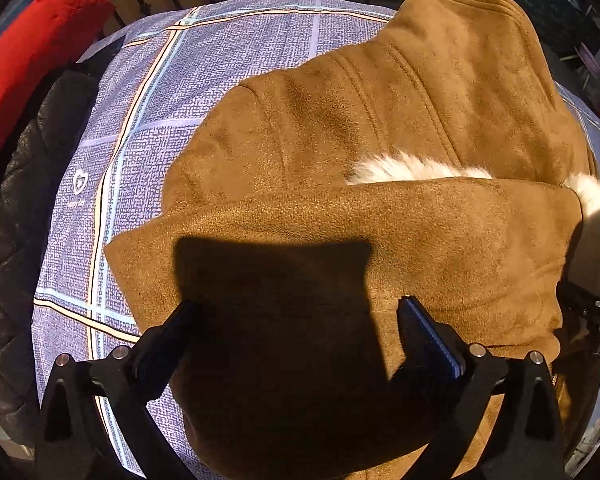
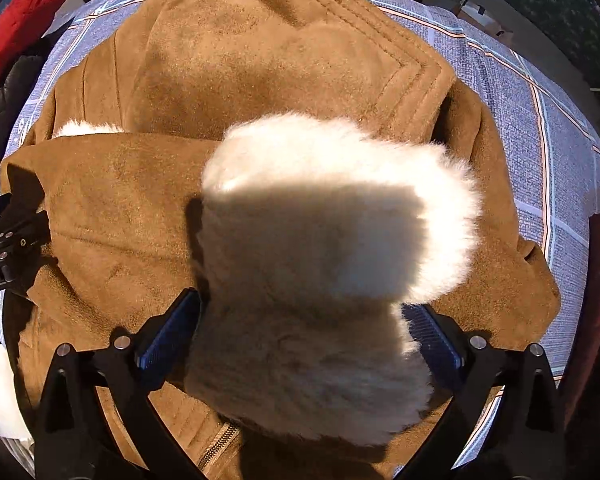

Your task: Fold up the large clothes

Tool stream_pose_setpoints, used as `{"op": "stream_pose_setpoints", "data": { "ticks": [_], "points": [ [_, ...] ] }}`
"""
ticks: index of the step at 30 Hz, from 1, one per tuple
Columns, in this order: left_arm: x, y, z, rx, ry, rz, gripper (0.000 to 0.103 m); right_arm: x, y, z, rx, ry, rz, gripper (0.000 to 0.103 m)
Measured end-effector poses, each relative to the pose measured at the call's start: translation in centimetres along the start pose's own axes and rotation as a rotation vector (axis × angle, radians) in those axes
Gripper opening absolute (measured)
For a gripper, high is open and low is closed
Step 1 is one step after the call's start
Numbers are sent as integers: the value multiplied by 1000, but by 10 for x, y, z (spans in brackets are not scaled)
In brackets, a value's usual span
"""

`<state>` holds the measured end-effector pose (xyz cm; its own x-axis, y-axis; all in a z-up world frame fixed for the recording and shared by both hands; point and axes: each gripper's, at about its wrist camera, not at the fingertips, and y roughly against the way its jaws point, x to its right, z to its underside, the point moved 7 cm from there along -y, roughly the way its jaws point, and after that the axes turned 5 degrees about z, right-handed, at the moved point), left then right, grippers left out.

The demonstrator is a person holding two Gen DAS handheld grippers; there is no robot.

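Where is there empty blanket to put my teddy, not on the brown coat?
The bare checked blanket shows in a strip between the brown coat and the black quilted jacket, by the red garment. Another bare patch lies beyond the coat's other side. The middle is crowded: the coat, its white fur cuff, and both grippers over it.
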<state>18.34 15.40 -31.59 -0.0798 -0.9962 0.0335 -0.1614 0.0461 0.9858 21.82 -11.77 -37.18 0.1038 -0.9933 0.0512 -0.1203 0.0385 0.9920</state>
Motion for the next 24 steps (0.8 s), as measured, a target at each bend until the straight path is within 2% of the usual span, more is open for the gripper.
{"op": "stream_pose_setpoints", "data": {
  "ticks": [11, 13, 16, 21, 24],
  "points": [
    [5, 2, 2, 17, 8, -14, 99, -3, 8, 4, 24, -21, -11, 99],
    [3, 9, 2, 10, 8, -18, 98, -2, 16, 5, 9, -37, -14, 98],
    [5, 29, 7, 43, 42, -21, 97, 3, 39, 10, 61, -92, -17, 98],
    [17, 64, 35, 113, 25, -5, 97, 15, 68, 32, 116, -122, -72, 98],
    [22, 80, 61, 113, -10, 38, 97, 36, 74, 56, 111, -133, -78, 98]
  ]
}}
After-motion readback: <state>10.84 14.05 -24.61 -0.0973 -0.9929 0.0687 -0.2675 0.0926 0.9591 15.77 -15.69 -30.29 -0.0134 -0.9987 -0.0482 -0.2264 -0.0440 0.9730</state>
